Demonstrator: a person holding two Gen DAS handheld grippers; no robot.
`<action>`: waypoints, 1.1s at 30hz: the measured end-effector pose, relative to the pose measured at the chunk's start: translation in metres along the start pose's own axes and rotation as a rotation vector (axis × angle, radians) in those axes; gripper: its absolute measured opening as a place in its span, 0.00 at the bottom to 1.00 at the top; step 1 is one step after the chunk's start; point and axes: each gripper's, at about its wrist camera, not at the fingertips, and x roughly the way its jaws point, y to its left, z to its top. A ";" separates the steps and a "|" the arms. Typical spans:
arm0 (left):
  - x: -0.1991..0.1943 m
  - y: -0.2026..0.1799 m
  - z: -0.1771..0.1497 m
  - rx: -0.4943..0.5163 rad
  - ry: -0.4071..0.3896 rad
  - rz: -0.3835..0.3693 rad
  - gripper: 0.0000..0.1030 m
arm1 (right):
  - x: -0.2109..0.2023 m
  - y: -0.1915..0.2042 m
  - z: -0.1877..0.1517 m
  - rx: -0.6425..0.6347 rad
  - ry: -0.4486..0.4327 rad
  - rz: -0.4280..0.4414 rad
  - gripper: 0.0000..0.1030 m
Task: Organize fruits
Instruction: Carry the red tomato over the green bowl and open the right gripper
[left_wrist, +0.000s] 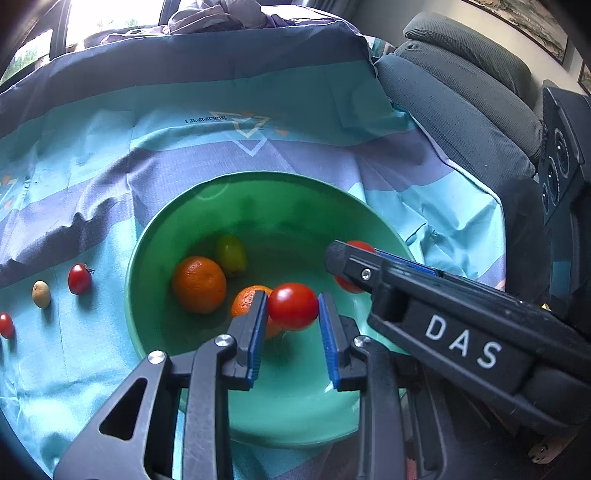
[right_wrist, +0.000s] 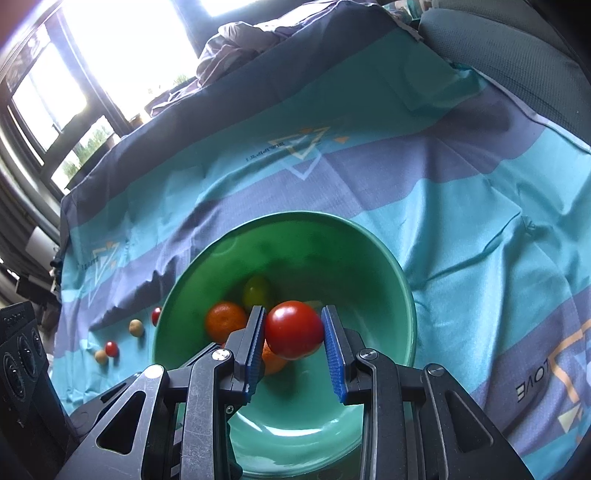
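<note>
A green bowl (left_wrist: 155, 236) sits on a blue patterned cloth and holds two oranges (left_wrist: 199, 284) and a green fruit (left_wrist: 231, 255). My left gripper (left_wrist: 293, 306) is shut on a red tomato (left_wrist: 293, 305) above the bowl. My right gripper (right_wrist: 293, 328) is shut on another red tomato (right_wrist: 293, 329) over the same bowl (right_wrist: 402, 295). In the left wrist view the right gripper's body (left_wrist: 443, 314) reaches in from the right, with its tomato (left_wrist: 356, 245) partly hidden behind it. The oranges (right_wrist: 225, 320) and green fruit (right_wrist: 256, 291) also show in the right wrist view.
Left of the bowl on the cloth lie two red tomatoes (left_wrist: 79, 278) and a small tan fruit (left_wrist: 41, 294). A grey sofa (left_wrist: 461, 96) stands at the right. Crumpled fabric (right_wrist: 236, 44) lies at the far edge by the window.
</note>
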 end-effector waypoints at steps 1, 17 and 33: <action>0.001 -0.001 0.000 0.003 0.001 0.000 0.27 | 0.001 -0.001 0.000 0.001 0.004 0.000 0.32; 0.013 -0.003 -0.001 0.000 0.026 0.007 0.27 | 0.010 -0.007 -0.001 0.014 0.051 -0.011 0.32; 0.016 0.000 -0.002 -0.025 0.036 -0.011 0.27 | 0.014 -0.009 -0.001 0.021 0.070 -0.026 0.32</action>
